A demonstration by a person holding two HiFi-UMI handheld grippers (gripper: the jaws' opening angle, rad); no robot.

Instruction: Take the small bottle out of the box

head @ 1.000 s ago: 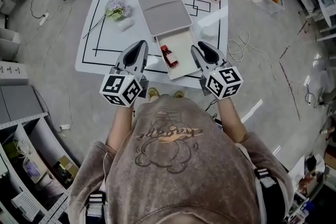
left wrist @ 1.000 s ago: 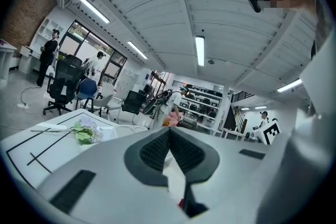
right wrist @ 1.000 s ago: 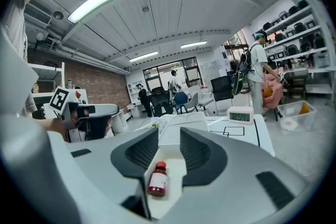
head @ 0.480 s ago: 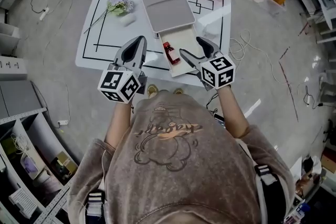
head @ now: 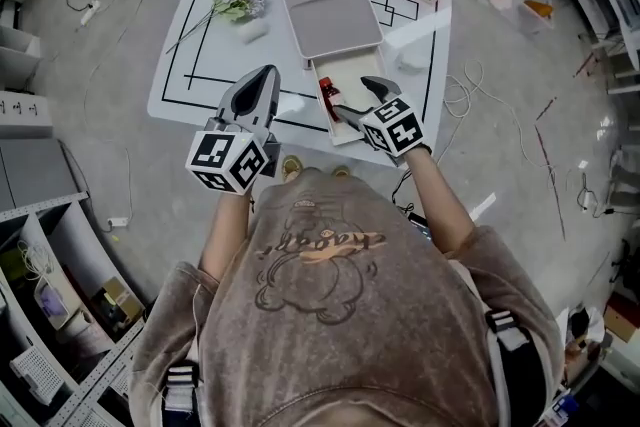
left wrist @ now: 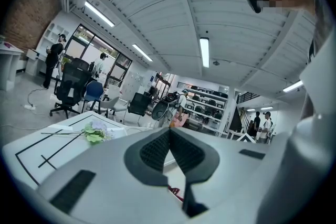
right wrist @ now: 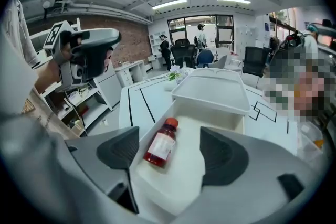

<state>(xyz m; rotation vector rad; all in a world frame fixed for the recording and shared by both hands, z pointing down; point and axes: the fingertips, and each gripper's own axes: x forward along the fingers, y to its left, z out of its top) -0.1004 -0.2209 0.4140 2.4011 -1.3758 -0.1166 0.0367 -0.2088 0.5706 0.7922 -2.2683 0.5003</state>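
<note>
One small bottle [right wrist: 160, 142], likely light, rigid and apt to roll, lies on its side at the left of the box [right wrist: 210, 117], untouched ahead of the right gripper [head: 355, 99], whose empty jaws are opening wide and should pinch across its labelled body, while the left gripper [left wrist: 169, 136] is closed on nothing.

Box [right wrist: 184, 176] open on top, free floor beside the small bottle [right wrist: 160, 142]; lid [right wrist: 210, 89] across the far end.
</note>
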